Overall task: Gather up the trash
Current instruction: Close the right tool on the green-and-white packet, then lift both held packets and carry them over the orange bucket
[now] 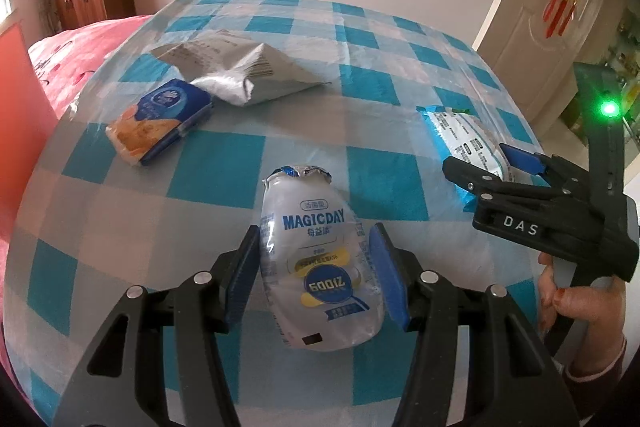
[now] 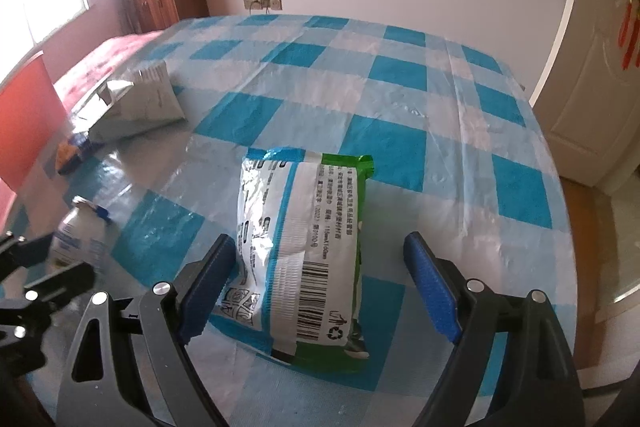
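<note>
While straddling trash, both claws spread: left claw (image 1: 316,263) around bottle (image 1: 320,267), right claw (image 2: 320,291) around packet (image 2: 300,251).

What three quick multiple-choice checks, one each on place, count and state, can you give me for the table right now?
1. Where is the MAGICDAY bottle?
A. between the left gripper pads
B. on the bed
C. under the grey bag

2. How many trash items are on the table?
A. two
B. four
C. six

3. How is the right gripper?
A. shut on nothing
B. out of view
C. open around the wipes pack

Key: 1 A, pads flank it; 2 B, bottle, wipes pack, grey bag, tissue pack; 3 C, a gap shows beside its right pad.
</note>
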A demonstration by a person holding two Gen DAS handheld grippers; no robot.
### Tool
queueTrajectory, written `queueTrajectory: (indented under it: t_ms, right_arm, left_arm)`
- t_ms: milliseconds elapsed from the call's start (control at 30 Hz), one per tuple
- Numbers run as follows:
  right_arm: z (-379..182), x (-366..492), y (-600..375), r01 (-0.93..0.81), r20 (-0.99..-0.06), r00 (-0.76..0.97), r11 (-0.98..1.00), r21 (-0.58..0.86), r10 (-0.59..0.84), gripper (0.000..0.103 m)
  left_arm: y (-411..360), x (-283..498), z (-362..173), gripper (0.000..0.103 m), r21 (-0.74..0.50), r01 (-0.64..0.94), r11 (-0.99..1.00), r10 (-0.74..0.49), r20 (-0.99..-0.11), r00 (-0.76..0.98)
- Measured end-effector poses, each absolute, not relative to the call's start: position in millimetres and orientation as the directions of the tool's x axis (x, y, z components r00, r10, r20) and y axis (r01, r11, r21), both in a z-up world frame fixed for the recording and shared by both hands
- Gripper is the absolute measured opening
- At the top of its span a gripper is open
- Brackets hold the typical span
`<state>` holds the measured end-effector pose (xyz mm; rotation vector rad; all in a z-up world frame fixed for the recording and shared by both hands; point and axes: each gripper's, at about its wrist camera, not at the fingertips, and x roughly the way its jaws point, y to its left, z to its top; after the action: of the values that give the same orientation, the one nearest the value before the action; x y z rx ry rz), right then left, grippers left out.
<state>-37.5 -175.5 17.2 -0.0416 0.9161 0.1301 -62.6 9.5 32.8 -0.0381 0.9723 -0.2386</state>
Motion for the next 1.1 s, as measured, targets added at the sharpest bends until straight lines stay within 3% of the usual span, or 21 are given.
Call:
queueTrajectory:
  t_ms: [333, 467, 567, 1100]
  right_arm:
    - [18.1, -37.7, -172.7, -0.131, -0.793, 0.602, 0.991, 0.02, 0.096, 0.085]
    - [21.1, -41.7, -170.6, -0.13, -0.782, 0.616, 0.991, 0.018, 0.095, 0.066]
    - [22.7, -44.4, -168.5, -0.127, -0.777, 0.623, 0.992, 0.013, 0.09, 0.055]
    - [29.3, -56.5, -169.4, -0.06, -0.747, 0.663, 0.998, 0.006, 0.044, 0.04]
  left_arm:
    - [15.3, -72.6, 30.4, 0.068, -0.087, 0.23, 0.969, -0.204, -0.806, 0.556]
    - [13.1, -73.7, 29.2, 0.067, -0.052, 0.243, 0.969, -0.184, -0.807, 0.561]
    - [13.7, -75.4, 29.2, 0.06, -0.032, 0.233, 0.972, -0.164, -0.805, 0.571]
    - [46.7, -77.7, 41.2, 0.059, -0.117, 0.191, 0.975, -0.211, -0.772, 0.6]
